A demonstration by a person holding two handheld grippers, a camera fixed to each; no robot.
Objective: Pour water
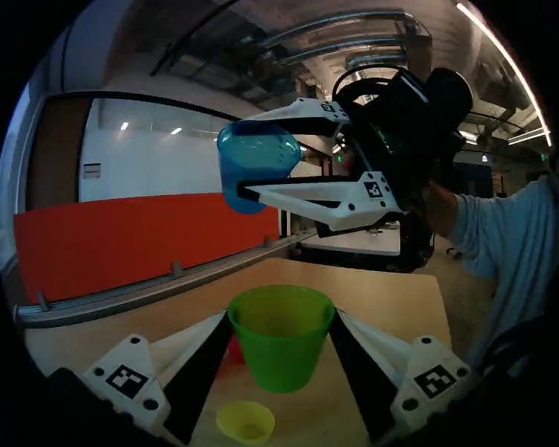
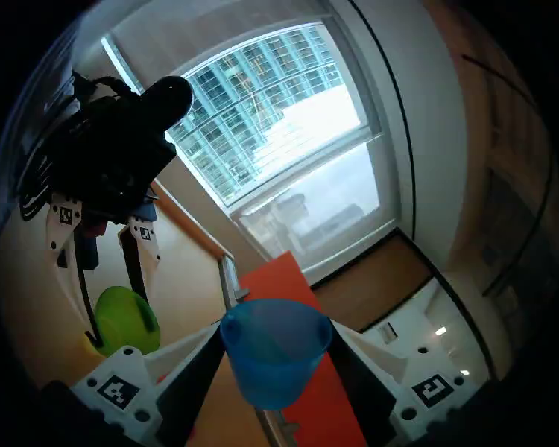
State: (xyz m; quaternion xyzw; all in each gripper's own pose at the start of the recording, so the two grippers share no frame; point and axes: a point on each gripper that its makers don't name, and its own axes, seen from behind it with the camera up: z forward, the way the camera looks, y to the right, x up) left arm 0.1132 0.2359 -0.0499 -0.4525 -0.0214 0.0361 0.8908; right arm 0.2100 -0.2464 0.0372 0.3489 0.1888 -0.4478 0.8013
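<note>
My left gripper (image 1: 282,350) is shut on a green cup (image 1: 281,343), held upright just above the wooden table (image 1: 384,298). Higher up and beyond it, the right gripper (image 1: 253,167) holds a blue cup (image 1: 256,165) tipped on its side, mouth facing left. In the right gripper view, that blue cup (image 2: 274,357) sits clamped between my right gripper (image 2: 276,365) fingers. The left gripper (image 2: 112,309) with the green cup (image 2: 124,320) shows at lower left there. No water is visible.
A small yellow cup (image 1: 246,422) stands on the table below the green cup, and a red object (image 1: 235,349) peeks out behind it. A person's sleeve (image 1: 514,238) is at the right. An orange wall panel (image 1: 130,238) lies beyond the table's far edge.
</note>
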